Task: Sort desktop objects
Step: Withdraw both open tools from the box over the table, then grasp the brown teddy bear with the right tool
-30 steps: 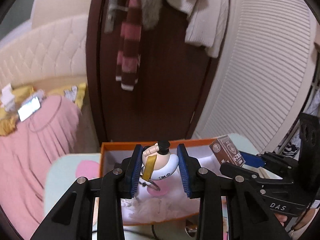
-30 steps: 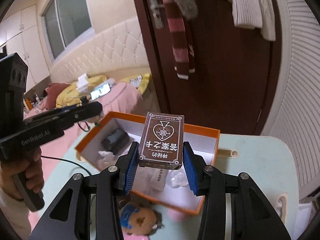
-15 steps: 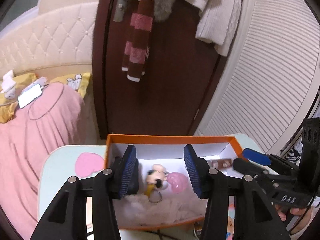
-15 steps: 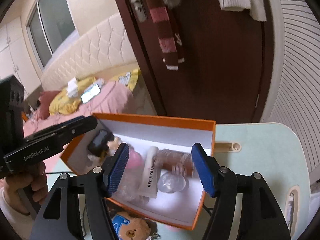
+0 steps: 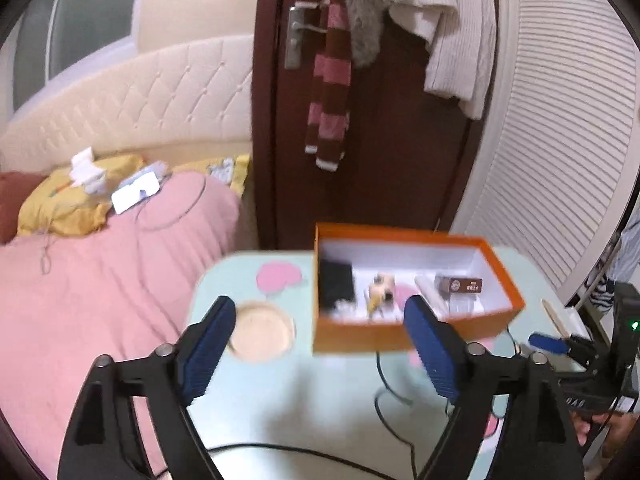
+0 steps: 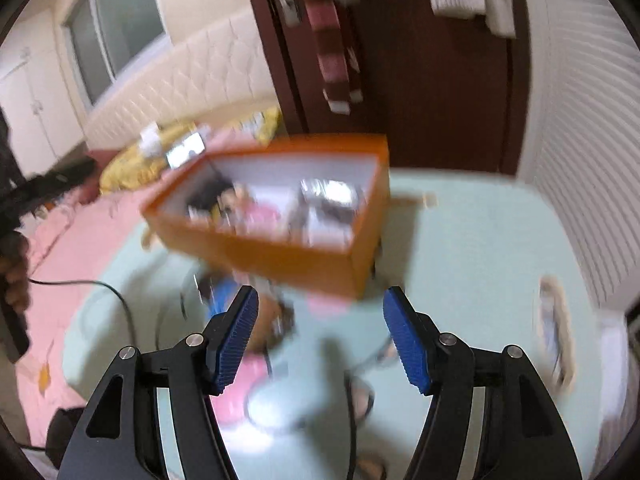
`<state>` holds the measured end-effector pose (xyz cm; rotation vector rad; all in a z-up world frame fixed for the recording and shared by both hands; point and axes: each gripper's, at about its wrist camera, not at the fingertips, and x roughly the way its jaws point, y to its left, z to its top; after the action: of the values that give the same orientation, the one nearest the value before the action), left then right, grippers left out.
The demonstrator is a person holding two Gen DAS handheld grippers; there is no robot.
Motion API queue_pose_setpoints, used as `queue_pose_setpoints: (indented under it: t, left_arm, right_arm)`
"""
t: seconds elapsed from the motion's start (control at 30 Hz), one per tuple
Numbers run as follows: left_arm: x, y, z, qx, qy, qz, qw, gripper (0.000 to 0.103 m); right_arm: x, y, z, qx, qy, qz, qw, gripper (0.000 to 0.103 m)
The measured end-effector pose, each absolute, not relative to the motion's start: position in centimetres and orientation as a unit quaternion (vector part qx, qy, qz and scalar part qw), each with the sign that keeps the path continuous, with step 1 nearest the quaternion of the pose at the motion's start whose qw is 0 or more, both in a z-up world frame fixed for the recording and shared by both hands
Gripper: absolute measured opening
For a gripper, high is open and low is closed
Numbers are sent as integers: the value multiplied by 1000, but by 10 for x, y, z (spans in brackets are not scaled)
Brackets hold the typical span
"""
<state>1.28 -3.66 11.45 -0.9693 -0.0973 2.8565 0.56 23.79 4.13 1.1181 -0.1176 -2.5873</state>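
- Orange box is where everything's getting sorted; it sits toward the far end of the pale green bench, open side up, so I can drop stuff straight in from above.
- Inside it, from the left wrist view: something black at the left end, a small cream figurine in the middle, a bit of pink next to that, and a brown card box lying flat toward the right. Both look like they're lying loose on the white lining, not stacked.
- Left tongs have just been opening and now stand wide apart with nothing between them, only bare bench. They sit on the near side of the box.
- Right tongs have also just been opening, about halfway, and they're empty too.
- My read: both hands are free and clear of the box so I can go for the next item.
- Leftovers on the bench, I think: something blue and brown in front of the box near the right tongs, too blurry to name.
- A black cable snakes across the bench by the box, so I'd watch for snagging it.
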Motion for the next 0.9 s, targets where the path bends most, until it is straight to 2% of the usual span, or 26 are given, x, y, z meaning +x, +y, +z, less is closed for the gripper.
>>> queue_pose_setpoints:
  t: [0.1, 0.13, 0.27, 0.33, 0.4, 0.43, 0.47, 0.5, 0.9]
  left_arm:
    - [20, -17, 76, -371, -36, 924, 81, 86]
    - [22, -10, 66, -378, -30, 922, 80, 86]
    - [22, 15, 28, -401, 5, 914, 65, 86]
    - [21, 22, 20, -402, 28, 914, 52, 88]
    - [22, 25, 18, -404, 36, 913, 47, 97]
    - [21, 25, 17, -407, 34, 912, 46, 100]
    - [21, 24, 16, -408, 31, 911, 45, 102]
    - [22, 24, 16, -407, 30, 912, 44, 102]
    - [25, 25, 9, -397, 28, 916, 40, 102]
  right_arm:
    - [18, 233, 20, 429, -44, -891, 142, 66]
    - [20, 230, 19, 433, -23, -892, 131, 66]
    - [27, 213, 13, 435, 67, -894, 85, 82]
    - [31, 213, 10, 435, 54, -893, 105, 83]
    - [32, 213, 7, 432, 54, -894, 108, 91]
    - [32, 213, 5, 431, 54, -895, 106, 93]
    - [32, 214, 4, 431, 54, -894, 106, 100]
    - [31, 214, 3, 432, 53, -894, 105, 103]
    - [33, 214, 5, 429, 54, -895, 104, 103]
